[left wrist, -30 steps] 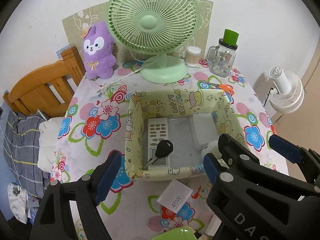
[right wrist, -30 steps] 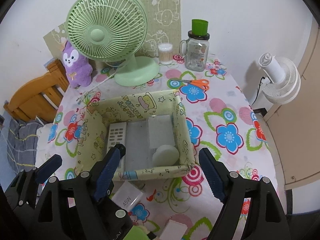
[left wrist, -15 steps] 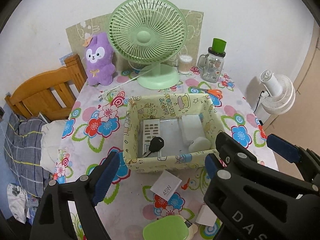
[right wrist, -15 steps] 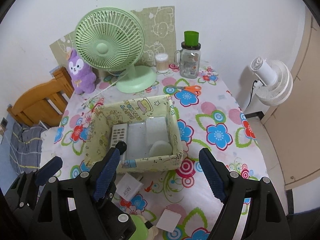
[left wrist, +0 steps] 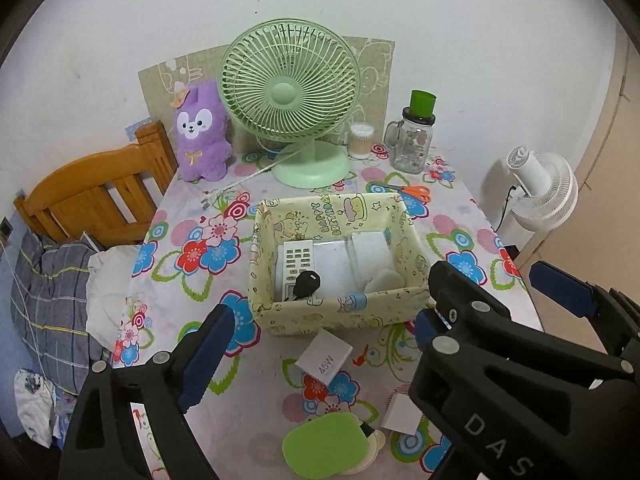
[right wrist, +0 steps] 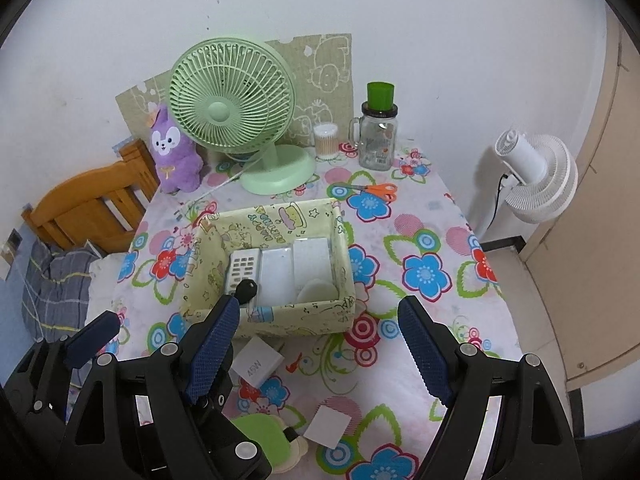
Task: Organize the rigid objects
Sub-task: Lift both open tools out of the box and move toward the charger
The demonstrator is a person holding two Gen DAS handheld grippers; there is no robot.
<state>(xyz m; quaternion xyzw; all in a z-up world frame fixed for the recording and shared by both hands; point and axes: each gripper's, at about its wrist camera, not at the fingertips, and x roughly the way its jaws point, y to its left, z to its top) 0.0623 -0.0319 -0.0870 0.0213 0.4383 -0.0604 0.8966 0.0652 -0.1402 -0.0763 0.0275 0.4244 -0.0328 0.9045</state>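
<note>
I have both claws pulled back and up from the box (left wrist: 344, 316) — the car key (left wrist: 306, 282) now lies inside on the remote (left wrist: 296, 258). Left claw (left wrist: 316, 344) has just been opening, empty; right claw (right wrist: 320, 346) gapes empty. The charger (left wrist: 324, 356) waits on the bench (left wrist: 248, 392) — next, I judge.

A green fan (left wrist: 289, 98) is stood at the back of the flowered desk (left wrist: 192, 308), with a purple plush toy (left wrist: 201, 133) set beside it; a glass jar (left wrist: 413, 141) capped in green is seen near a tub of cotton swabs (left wrist: 361, 141); orange scissors (right wrist: 374, 189) are laid flat; a white fan (right wrist: 534, 174) is stood off the desk; a wooden bed frame (left wrist: 96, 196) is seen alongside.
</note>
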